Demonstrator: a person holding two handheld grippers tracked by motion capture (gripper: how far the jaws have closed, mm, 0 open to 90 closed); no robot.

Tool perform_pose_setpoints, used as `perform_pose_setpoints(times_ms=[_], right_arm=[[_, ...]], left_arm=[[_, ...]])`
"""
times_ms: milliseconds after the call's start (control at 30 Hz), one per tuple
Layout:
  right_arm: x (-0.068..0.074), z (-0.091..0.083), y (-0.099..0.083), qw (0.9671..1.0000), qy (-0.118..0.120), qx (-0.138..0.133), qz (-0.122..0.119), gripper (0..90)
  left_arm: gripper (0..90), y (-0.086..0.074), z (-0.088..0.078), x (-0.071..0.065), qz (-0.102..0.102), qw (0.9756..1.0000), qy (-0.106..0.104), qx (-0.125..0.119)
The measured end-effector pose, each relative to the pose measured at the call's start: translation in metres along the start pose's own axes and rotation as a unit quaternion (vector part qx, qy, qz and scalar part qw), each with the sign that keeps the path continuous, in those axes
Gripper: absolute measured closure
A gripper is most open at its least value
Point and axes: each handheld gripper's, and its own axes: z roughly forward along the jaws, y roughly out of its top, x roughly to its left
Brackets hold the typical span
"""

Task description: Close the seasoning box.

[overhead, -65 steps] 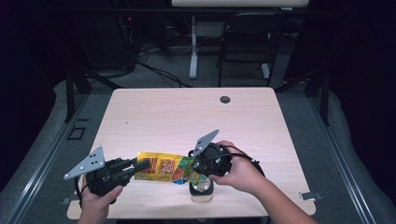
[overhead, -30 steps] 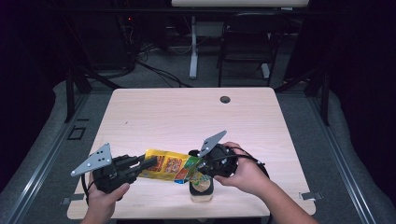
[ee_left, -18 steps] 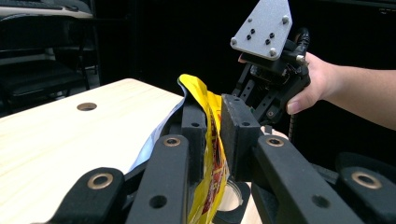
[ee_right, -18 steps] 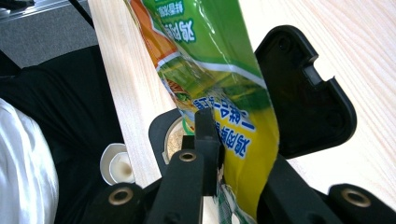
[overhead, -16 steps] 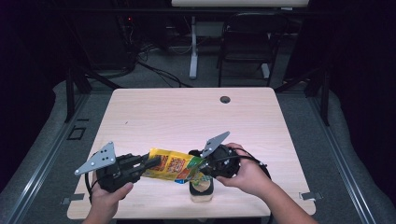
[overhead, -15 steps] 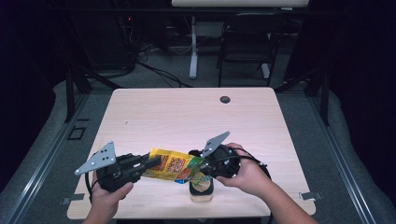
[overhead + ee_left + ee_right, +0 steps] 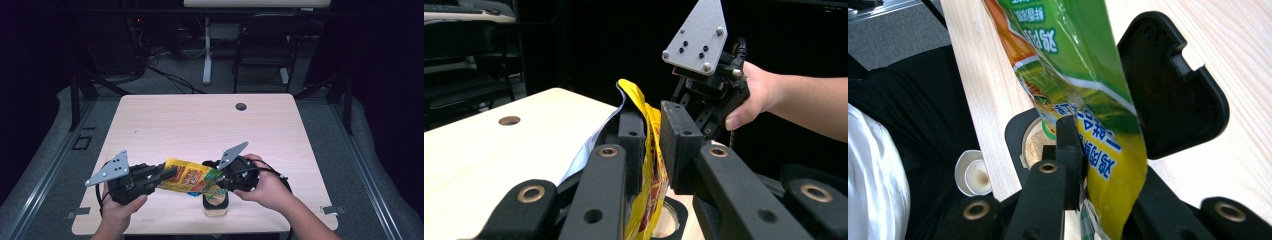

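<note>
Step in hand: pouring, by my reading. A glossy yellow-and-green foil snack pouch with printed lettering point(image 7: 192, 179) was held between both grippers above a small round container with a black lid flap and pale granular contents point(image 7: 216, 202).
Left gripper: the left gripper point(image 7: 165, 175) was clamped on the yellow end of the pouch; in the left gripper view the foil point(image 7: 650, 150) ran pinched between its two black jaws.
Right gripper: the right gripper point(image 7: 216, 176) was clamped on the green end; in the right gripper view the pouch point(image 7: 1083, 85) passed between its jaws, one pad pressing the printed film.
Pouch position: stretched between the two grippers, off the light wooden table point(image 7: 200, 125), its green end tilted down just ahead of the right gripper's jaws.
Container position: just below and beyond the right gripper's tips, lid flap point(image 7: 1173, 85) swung open, opening point(image 7: 1038, 142) showing a tan fill.
Other items: a small white cup point(image 7: 973, 174) lay past the table edge, purpose unclear.
Pouch mouth: whether it was torn open could not be told.
Next move calls for: keeping the left grip firm, lifting that end higher, and holding the low end over the opening so the contents fall inside, not onto the table.
</note>
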Motion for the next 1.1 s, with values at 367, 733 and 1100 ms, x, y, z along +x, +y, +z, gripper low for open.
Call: perform_pose_setpoints(times_ms=[367, 733, 1100], right_arm=[[-0.002, -0.003, -0.006, 1.0000, 0.000, -0.003, 0.006, 86.0], [-0.001, -0.007, -0.013, 1.0000, 0.000, 0.002, 0.007, 86.3], [0.000, -0.009, -0.016, 0.9999, -0.001, -0.008, 0.007, 83.4]], left_arm=[[79.8, 0.003, 0.008, -0.003, 0.004, 1.0000, -0.009, 0.001], [79.5, 0.003, 0.014, -0.006, 0.004, 0.9999, -0.016, 0.002], [77.5, 0.003, 0.013, -0.006, 0.005, 0.9999, -0.007, 0.005]])
